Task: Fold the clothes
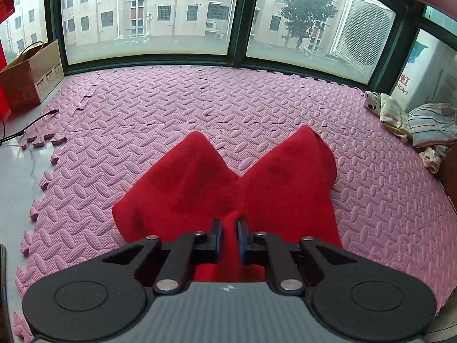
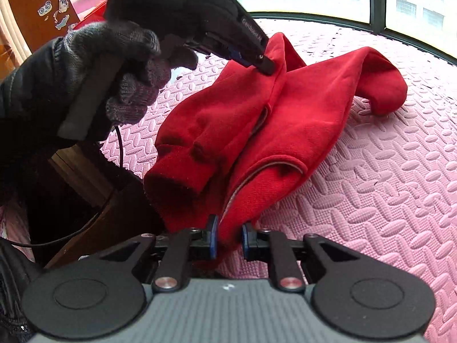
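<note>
A red garment (image 1: 217, 188) lies bunched on the pink foam mat (image 1: 137, 120), with two peaks pointing away from me. My left gripper (image 1: 229, 238) is shut on a fold of its near edge. In the right wrist view the red garment (image 2: 285, 120) shows a ribbed cuff at the left and a grey-lined hem. My right gripper (image 2: 230, 235) is shut on the hem at the garment's near end. The left gripper (image 2: 265, 64), held by a gloved hand, pinches the garment's far fold.
A cardboard box (image 1: 31, 77) stands at the mat's far left by the window. A black cable (image 1: 25, 128) lies on the white sill. Folded striped clothes (image 1: 428, 124) sit at the right edge. A wooden edge (image 2: 94, 223) borders the mat.
</note>
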Motion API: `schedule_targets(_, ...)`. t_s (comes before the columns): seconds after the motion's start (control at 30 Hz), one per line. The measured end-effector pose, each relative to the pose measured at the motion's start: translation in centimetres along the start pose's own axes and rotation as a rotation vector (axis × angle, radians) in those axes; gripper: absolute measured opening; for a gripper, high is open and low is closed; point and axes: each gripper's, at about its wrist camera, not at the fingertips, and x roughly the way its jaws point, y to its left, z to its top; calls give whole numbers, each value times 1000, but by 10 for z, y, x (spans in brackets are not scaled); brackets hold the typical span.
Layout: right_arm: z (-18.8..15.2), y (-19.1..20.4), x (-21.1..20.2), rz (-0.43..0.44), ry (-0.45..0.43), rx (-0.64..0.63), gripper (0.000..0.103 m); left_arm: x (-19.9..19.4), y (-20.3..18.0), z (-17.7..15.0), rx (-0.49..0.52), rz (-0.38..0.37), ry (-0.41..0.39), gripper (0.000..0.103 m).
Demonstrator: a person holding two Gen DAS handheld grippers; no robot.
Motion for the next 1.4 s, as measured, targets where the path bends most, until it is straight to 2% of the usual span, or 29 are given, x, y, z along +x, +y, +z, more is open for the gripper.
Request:
schedule_targets(0.17, 14, -18, -13, 31, -13, 44, 25, -19, 26, -7, -28, -6, -26, 6)
schedule_targets(0.37, 51, -46, -29, -31, -104, 63, 27, -40, 55, -11, -88, -1, -61, 6)
schedule_targets(0.5, 85, -73, -27, -129, -187, 96, 30, -44, 65, -15, -99, 15, -65, 6)
schedule_targets(0.6, 114, -100, -16, -167, -231, 150, 35, -43, 70, -18, -105, 20, -59, 6)
schedule_targets(0.77, 153, -145, 19, -141, -259, 286, 37, -40, 68, -16, -96, 3, -58, 11)
schedule_targets(1.0, 168, -182, 67, -124, -218, 445, 37, -29, 63, -13, -68, -1, -41, 19)
schedule_targets(1.07, 167, -191, 76, -104, -209, 495, 35, -27, 64, -11, -71, -8, -39, 19)
schedule_targets(1.1, 165, -194, 79, -84, -204, 511, 27, -27, 65, -10, -74, -12, -42, 19)
schedule_targets(1.13, 165, -196, 81, -78, -204, 518, 15, -26, 65, -9, -77, -16, -45, 19)
schedule_targets(1.2, 166, -195, 79, -89, -225, 501, 9, -26, 66, -7, -84, -23, -50, 18)
schedule_targets(1.4, 188, -164, 41, -126, -365, 327, 7, -24, 70, -1, -104, -45, -68, 11)
